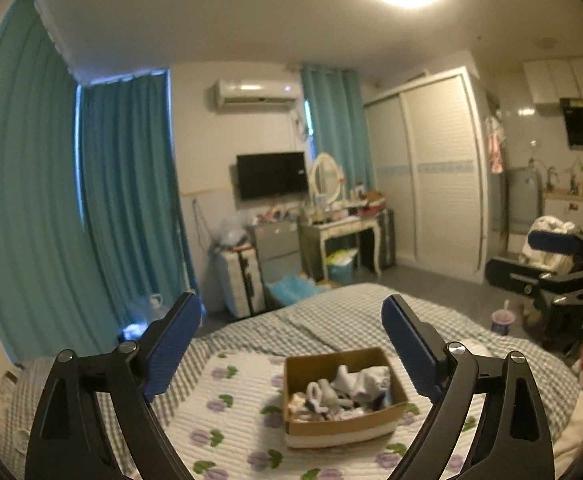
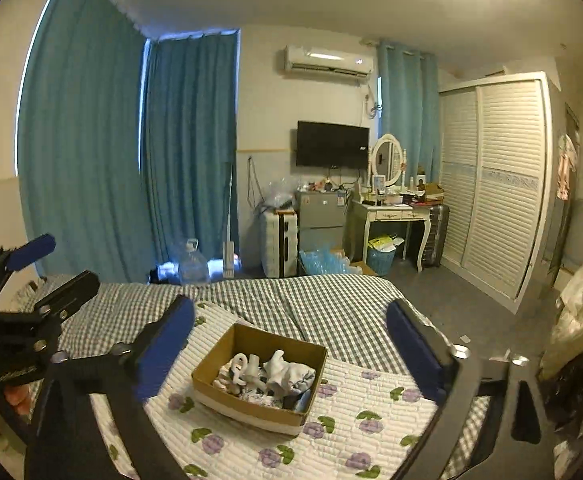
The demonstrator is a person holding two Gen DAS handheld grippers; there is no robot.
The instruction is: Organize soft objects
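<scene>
While both hand-held grippers hover above a bed, each wrist camera looks forward between its own two blue-padded fingers; the left gripper (image 1: 291, 344) has its jaws spread wide with nothing between them, and the right gripper (image 2: 291, 350) is likewise spread wide and holds nothing; in the right wrist view the left gripper shows again at the left edge, raised above the bed's left side; in the left wrist view the right gripper shows at the right edge, its fingers apart and bare. Below and just ahead of both grippers, framed between the fingers but not touched by them, sits an open cardboard box (image 1: 343, 426) (image 2: 211, 364); it rests on a white quilted mat (image 1: 227, 412) (image 2: 371, 400) printed with purple flowers and green leaves, near the middle of the mat; inside the box lies a loose heap of small soft objects (image 1: 347, 390) (image 2: 275, 374), white, grey and dark, seemingly socks, though single pieces cannot be told apart. Under the mat spreads a grey-and-white checked bedspread (image 1: 331, 312) (image 2: 311, 300), running to the bed's far edge. Beyond the bed stand a white dressing table (image 1: 347, 228) (image 2: 391, 214) with an oval mirror, a wall-mounted television (image 1: 271, 174) (image 2: 331, 144), teal curtains (image 1: 123, 184) (image 2: 187, 148) and a white louvred wardrobe (image 1: 431, 164) (image 2: 503, 184).
</scene>
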